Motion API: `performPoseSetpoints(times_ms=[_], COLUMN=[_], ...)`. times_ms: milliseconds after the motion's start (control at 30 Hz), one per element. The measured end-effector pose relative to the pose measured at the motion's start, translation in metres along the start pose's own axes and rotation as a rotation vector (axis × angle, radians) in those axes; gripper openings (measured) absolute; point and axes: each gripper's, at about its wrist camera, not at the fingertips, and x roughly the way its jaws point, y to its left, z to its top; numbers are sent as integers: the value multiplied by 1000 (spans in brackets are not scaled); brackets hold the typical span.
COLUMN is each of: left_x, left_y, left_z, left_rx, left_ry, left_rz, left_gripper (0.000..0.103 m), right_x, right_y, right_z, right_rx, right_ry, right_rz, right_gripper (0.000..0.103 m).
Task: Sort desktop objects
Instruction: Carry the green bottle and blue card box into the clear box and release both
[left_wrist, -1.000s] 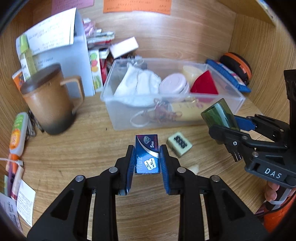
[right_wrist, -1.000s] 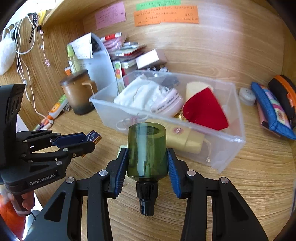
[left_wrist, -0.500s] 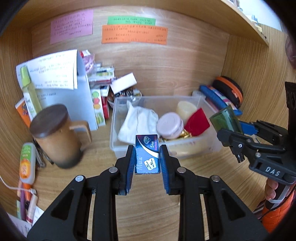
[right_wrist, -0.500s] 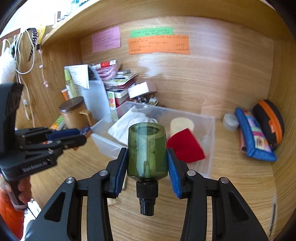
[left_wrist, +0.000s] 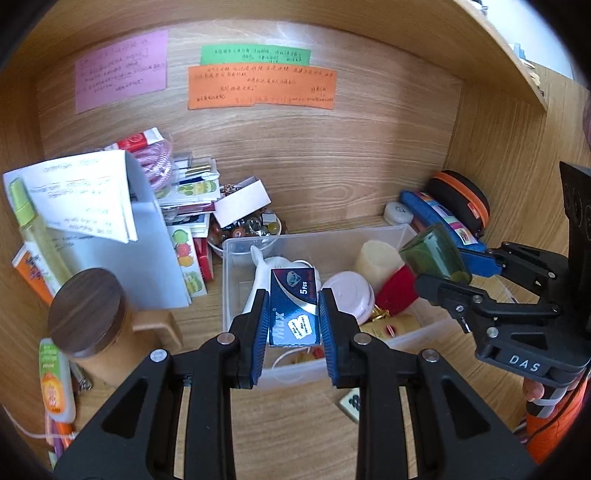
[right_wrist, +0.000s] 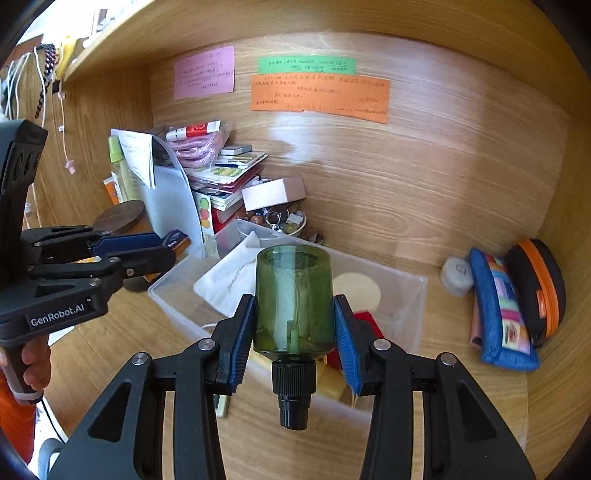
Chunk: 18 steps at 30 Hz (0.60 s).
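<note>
At the far left of the left wrist view a white and orange tube (left_wrist: 56, 380) lies on the wooden desktop (left_wrist: 295, 417), and beside it stands a tan mug with a dark wooden lid (left_wrist: 88, 325). Behind the mug a white folder with papers (left_wrist: 122, 236) leans against a stack of booklets and boxes (left_wrist: 192, 206). On the back wall hang a pink note (left_wrist: 120, 81), a green note (left_wrist: 255, 55) and an orange note (left_wrist: 260, 88).

In the middle, the left gripper (left_wrist: 293, 310) is clamped on a small blue cardboard box printed "Max 5 Pcs" (left_wrist: 293, 306), its blue pads pressing both long sides. The box hangs in the air over the near part of a clear plastic storage bin (left_wrist: 236, 295). Inside the bin lie a white cloth bag (left_wrist: 266, 273), a round pink case (left_wrist: 349, 295), a cream cylinder (left_wrist: 376, 258) and a red wedge-shaped item (left_wrist: 397, 295). A small beige tile with dark marks (left_wrist: 351, 404) lies on the desk in front of the bin.

To the right, the right gripper (right_wrist: 295, 332) grips a translucent green bottle with a black nozzle (right_wrist: 293, 306), nozzle pointing back toward the camera, held above the bin's right half. Further right, near the side wall, sit a small white round container (right_wrist: 456, 275), a blue patterned pouch (right_wrist: 498, 314) and a black case with an orange zip (right_wrist: 539, 284)
</note>
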Motion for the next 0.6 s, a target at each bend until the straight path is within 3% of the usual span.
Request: performPoseSetpoints(times_ms=[600], left_x=[73], left_y=[25], left_z=[14], left_rx=[-37], left_ry=[109], left_rz=[-8], left_gripper=[26], right_x=[71], right_y=[6], right_z=[26], right_rx=[-83], right_ry=[126], right_rz=[13], right_gripper=[38])
